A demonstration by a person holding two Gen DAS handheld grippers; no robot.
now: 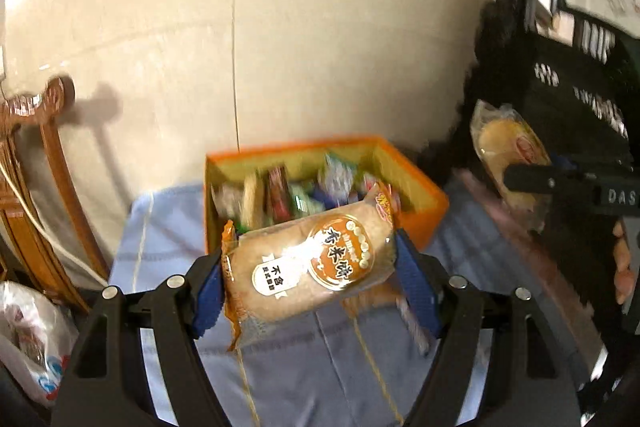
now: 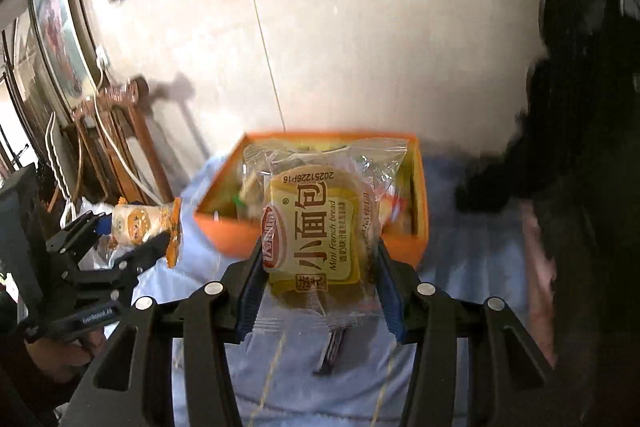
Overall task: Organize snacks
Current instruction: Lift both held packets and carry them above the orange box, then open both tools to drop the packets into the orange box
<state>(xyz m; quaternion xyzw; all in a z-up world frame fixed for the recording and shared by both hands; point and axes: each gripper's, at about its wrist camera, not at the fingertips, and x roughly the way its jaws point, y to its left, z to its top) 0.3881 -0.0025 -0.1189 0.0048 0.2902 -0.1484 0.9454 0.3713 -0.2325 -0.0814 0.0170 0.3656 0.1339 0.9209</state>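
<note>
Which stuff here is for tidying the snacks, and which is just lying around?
For the job:
left gripper
rice cake packet
right gripper
Mini French bread packet
orange snack box

Just lying around:
wooden chair
plastic bag
blue cloth

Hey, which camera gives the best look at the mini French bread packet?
The right wrist view: the mini French bread packet fills the centre, label readable, clamped in the right gripper. The left wrist view shows it only at the right edge, blurred and partly behind the gripper.

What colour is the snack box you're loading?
Orange outside, yellowish inside: the snack box shows best in the left wrist view.
</note>
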